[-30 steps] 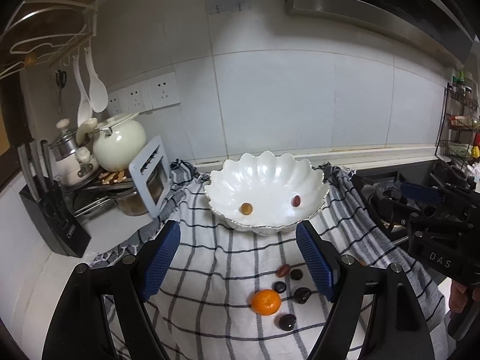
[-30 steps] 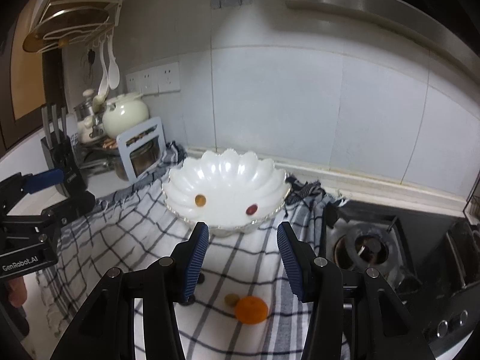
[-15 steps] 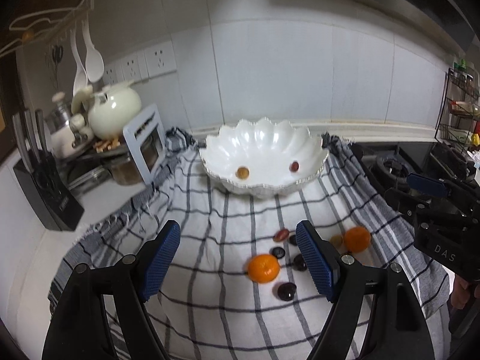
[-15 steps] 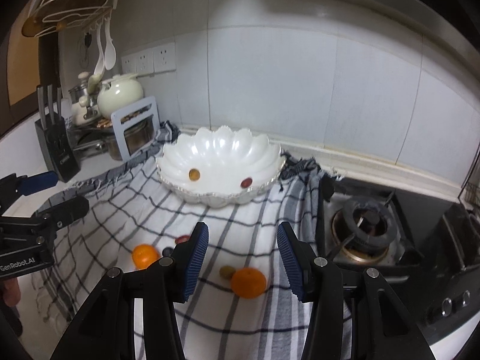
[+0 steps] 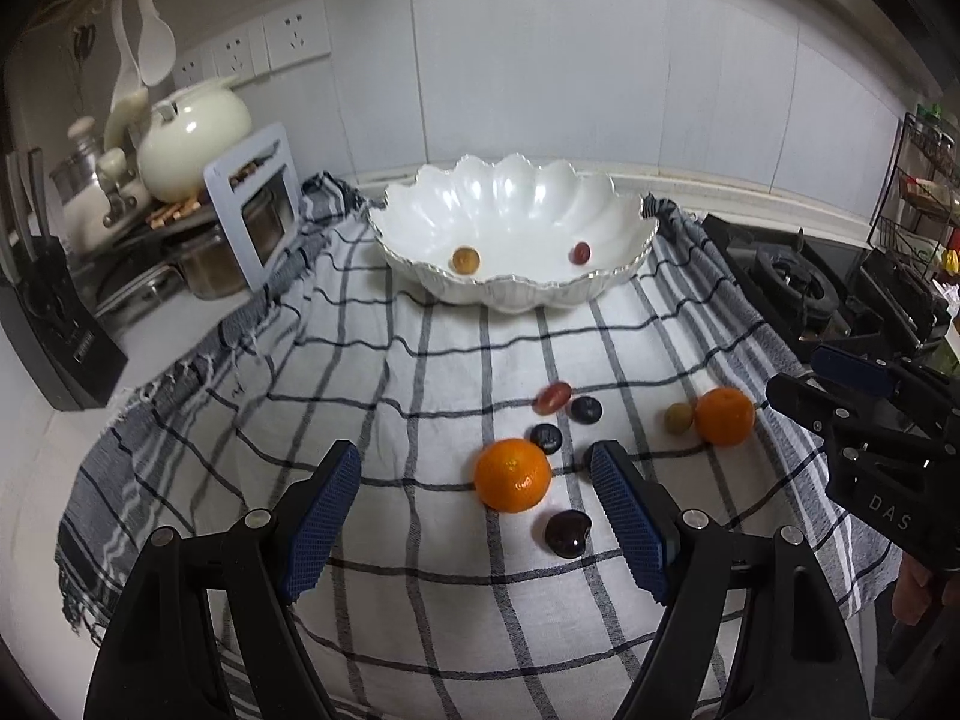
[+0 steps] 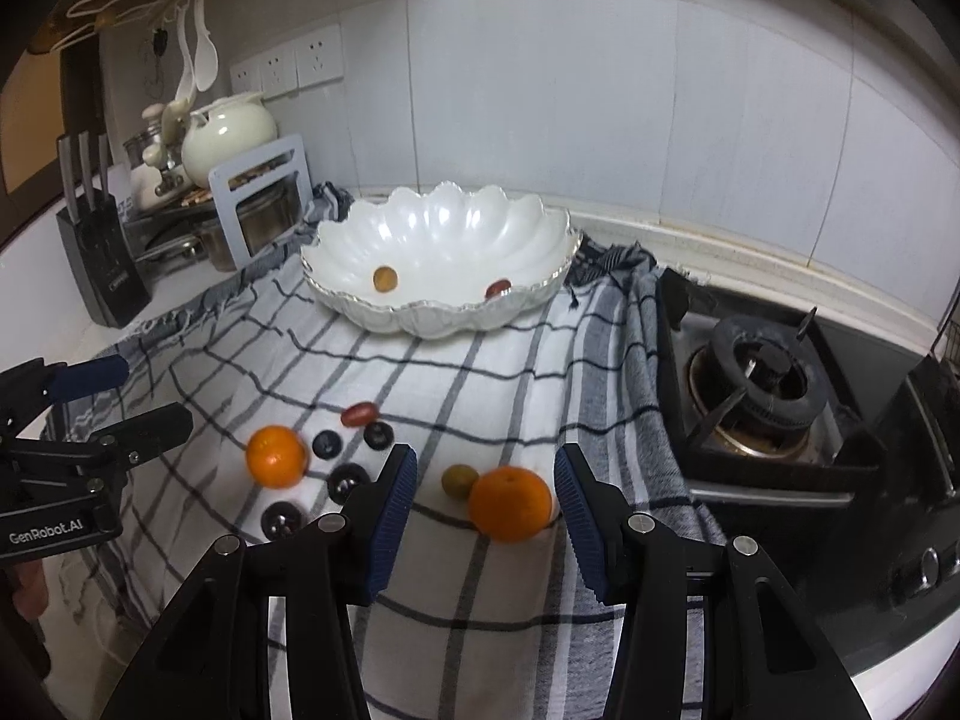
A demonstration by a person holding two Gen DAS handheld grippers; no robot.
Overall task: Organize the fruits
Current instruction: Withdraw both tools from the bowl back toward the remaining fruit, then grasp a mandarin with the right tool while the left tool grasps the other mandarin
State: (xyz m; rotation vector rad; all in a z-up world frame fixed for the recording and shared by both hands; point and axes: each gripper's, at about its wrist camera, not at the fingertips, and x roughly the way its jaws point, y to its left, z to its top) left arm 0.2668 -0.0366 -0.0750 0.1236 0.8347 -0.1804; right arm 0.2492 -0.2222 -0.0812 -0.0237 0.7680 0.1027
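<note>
Hovering both wide-open grippers, left gripper (image 5: 477, 519) and right gripper (image 6: 483, 507), I next needed to close on an orange (image 6: 510, 503) for the bowl (image 6: 441, 315).

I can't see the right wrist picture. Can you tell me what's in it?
The open right gripper hangs just above an orange on a checked cloth, with a second orange and small dark fruits to its left. Behind sits a white scalloped bowl holding two small fruits.
</note>
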